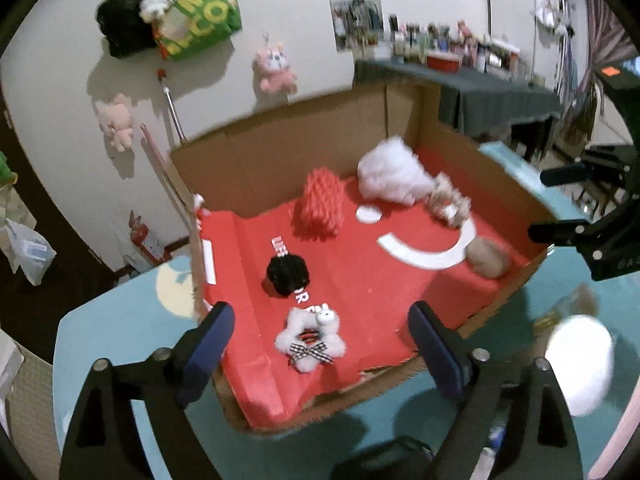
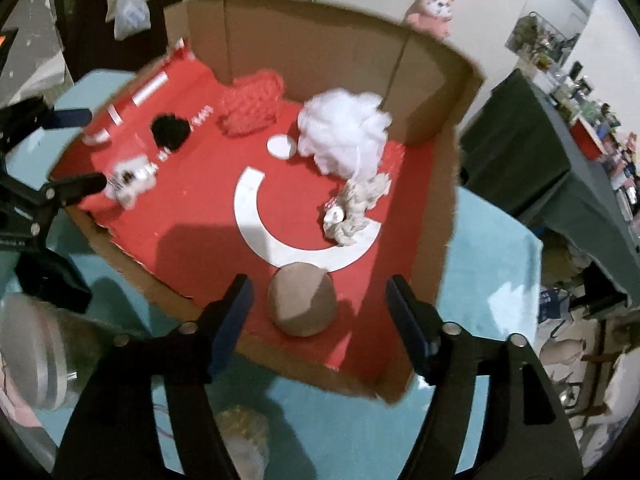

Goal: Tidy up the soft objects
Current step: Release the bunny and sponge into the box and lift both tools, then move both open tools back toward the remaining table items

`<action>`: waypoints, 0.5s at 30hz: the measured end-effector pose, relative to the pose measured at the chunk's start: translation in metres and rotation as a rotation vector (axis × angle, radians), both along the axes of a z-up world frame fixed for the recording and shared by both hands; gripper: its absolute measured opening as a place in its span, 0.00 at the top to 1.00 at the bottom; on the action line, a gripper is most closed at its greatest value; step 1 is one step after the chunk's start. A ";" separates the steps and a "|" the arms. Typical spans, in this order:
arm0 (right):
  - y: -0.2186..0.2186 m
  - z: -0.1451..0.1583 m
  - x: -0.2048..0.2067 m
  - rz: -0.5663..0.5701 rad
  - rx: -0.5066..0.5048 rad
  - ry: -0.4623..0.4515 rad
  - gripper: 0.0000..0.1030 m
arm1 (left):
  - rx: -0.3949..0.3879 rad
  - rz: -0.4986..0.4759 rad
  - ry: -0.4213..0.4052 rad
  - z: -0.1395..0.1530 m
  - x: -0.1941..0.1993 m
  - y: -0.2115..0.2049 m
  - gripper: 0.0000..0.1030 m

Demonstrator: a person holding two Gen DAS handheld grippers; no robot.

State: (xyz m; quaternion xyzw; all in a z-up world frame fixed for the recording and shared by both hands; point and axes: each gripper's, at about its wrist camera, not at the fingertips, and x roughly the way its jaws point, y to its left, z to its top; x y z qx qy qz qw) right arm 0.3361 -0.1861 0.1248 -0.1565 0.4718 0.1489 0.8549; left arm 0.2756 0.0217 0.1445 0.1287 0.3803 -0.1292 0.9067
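Observation:
An open cardboard box (image 1: pixel 280 148) with a red floor lies on the teal table. On that floor are a white fluffy star scrunchie with a checked bow (image 1: pixel 310 340), a black scrunchie (image 1: pixel 288 276), a red knitted piece (image 1: pixel 320 210), a white fluff ball (image 1: pixel 390 176), a beige scrunchie (image 1: pixel 448 200) and a brown ball (image 2: pixel 302 304). My left gripper (image 1: pixel 320 320) hangs open above the star scrunchie, pads apart from it. My right gripper (image 2: pixel 320 292) is open over the brown ball, which rests on the floor untouched. Each gripper shows in the other view, the right gripper (image 1: pixel 556 204) and the left gripper (image 2: pixel 80 152).
The teal tablecloth (image 1: pixel 120 332) surrounds the box. A white round soft object (image 1: pixel 580 364) and a clear jar (image 2: pixel 36 352) sit on the table near the front. Behind are a dark-clothed table with bottles (image 1: pixel 480 88), a green bag (image 1: pixel 200 8) and pink plush toys (image 1: pixel 274 66) on the wall.

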 end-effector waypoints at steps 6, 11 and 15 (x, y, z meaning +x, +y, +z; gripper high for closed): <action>-0.007 0.041 -0.043 -0.037 0.102 -0.100 0.24 | -0.081 0.002 -0.113 0.040 -0.053 -0.004 0.04; -0.008 0.068 -0.086 -0.054 0.158 -0.192 0.20 | -0.121 -0.013 -0.204 0.063 -0.098 -0.010 0.02; -0.010 0.085 -0.124 -0.058 0.192 -0.261 0.20 | -0.164 -0.017 -0.267 0.079 -0.135 -0.014 0.00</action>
